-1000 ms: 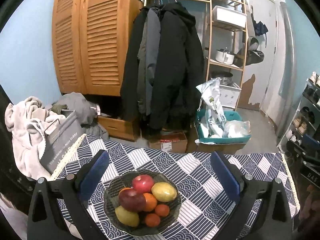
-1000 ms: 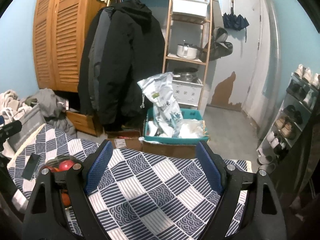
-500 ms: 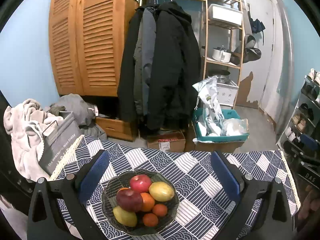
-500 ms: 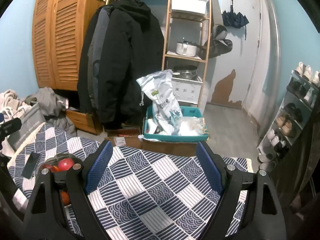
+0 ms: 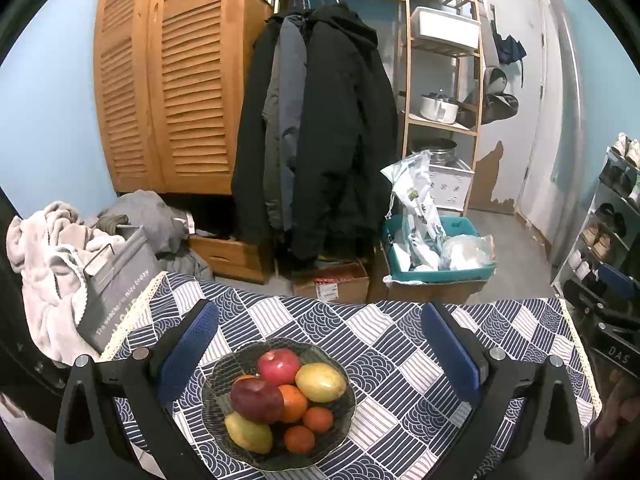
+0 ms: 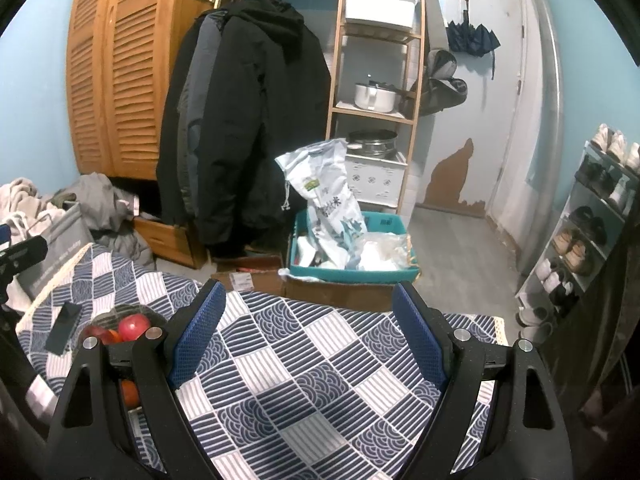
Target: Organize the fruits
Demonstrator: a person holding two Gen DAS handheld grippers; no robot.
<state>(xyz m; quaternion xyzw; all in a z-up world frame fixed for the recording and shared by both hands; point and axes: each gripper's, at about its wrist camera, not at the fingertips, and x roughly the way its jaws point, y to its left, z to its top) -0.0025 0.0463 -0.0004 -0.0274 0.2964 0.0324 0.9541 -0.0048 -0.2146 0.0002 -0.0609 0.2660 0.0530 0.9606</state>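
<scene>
Your left tongs [image 5: 320, 344] stand released above the fruit bowl [image 5: 224, 380], which sits on the counter [image 5: 392, 344] holding apples, oranges and yellow fruit. Your right tongs [image 6: 306, 330] are released too, over bare patterned cloth beside the bowl.

I see blue walls [image 5: 48, 120], a big wooden closet [image 5: 168, 92], dark coats [image 5: 320, 132] on a rail, a wooden shelf [image 6: 376, 92], and a gray floor [image 6: 460, 248].

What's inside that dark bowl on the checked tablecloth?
The bowl holds piled fruit: two red apples, two yellow fruits and three or four orange ones. Anything beneath the pile is covered, so the count may be short.
</scene>
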